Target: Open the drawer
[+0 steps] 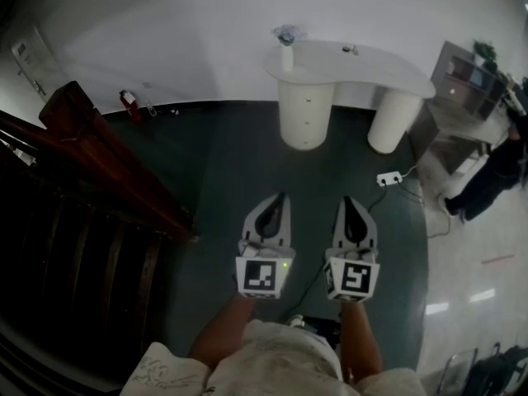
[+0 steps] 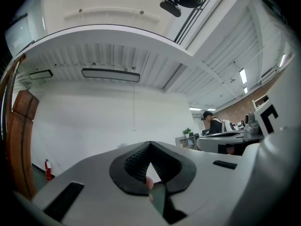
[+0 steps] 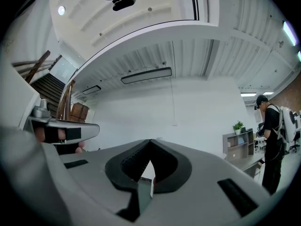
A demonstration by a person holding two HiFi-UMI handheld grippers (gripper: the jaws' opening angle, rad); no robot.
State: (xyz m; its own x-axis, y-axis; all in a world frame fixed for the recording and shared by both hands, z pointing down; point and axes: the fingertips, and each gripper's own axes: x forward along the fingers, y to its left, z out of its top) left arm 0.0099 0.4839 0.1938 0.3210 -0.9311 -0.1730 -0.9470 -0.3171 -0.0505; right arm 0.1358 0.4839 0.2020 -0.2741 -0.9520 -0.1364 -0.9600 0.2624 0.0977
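Observation:
A white desk (image 1: 363, 66) stands against the far wall on two round pedestals. Its left pedestal (image 1: 305, 114) has drawers with small knobs, all closed. I hold both grippers side by side over the dark floor, well short of the desk and pointing toward it. The left gripper (image 1: 280, 198) is shut with nothing in it, its black tips meeting in the left gripper view (image 2: 150, 143). Just right of it, the right gripper (image 1: 348, 201) is also shut and empty, its tips touching in the right gripper view (image 3: 150, 141).
A wooden stair railing (image 1: 107, 167) runs along the left. A red fire extinguisher (image 1: 128, 104) stands by the wall. A power strip (image 1: 388, 176) with its cable lies on the floor right of the desk. A person (image 1: 495, 172) stands at the far right near a shelf (image 1: 466, 81).

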